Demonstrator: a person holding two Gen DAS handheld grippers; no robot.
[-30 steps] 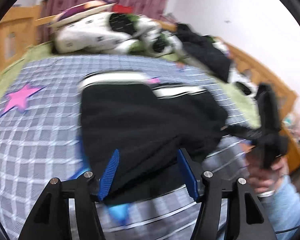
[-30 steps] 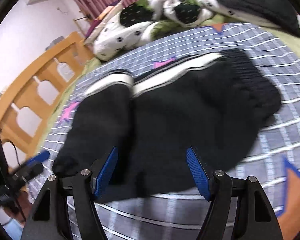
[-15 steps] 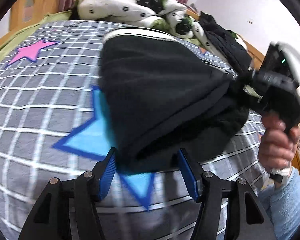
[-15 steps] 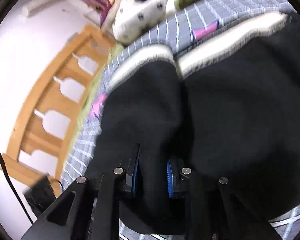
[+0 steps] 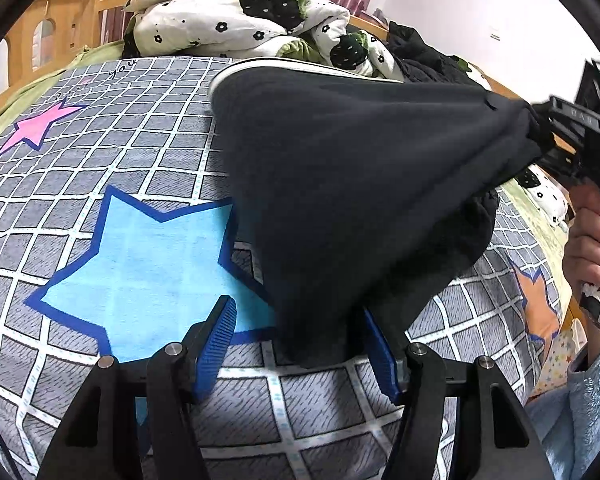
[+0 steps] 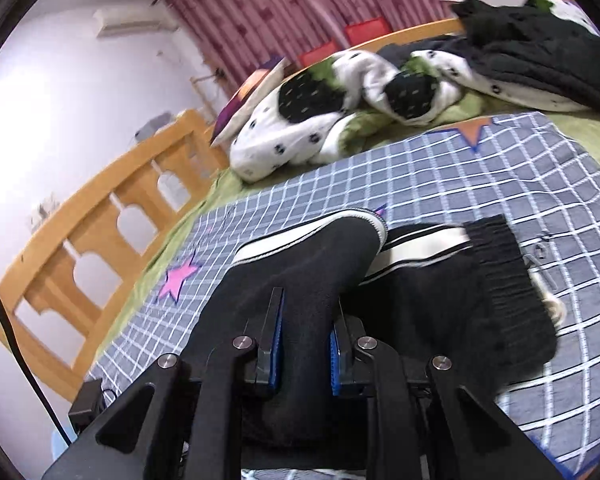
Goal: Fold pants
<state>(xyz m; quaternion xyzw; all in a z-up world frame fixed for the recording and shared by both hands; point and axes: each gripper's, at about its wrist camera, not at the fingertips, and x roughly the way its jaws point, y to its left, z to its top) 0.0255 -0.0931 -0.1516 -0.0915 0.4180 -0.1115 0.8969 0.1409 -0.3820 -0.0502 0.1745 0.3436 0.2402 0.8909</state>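
Right wrist view, pants (image 6: 312, 280) pinched in right claw (image 6: 306, 354)

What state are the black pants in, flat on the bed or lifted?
Partly lifted: the right gripper is shut on a bunch of the black pants, pulling it up tent-like; the striped end stays on the bedspread.

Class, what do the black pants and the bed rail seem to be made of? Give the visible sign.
Black pants: likely soft matte knit or fleece; they drape in folds, with a ribbed band. Bed rail: wood, smooth and slightly glossy, honey-coloured.
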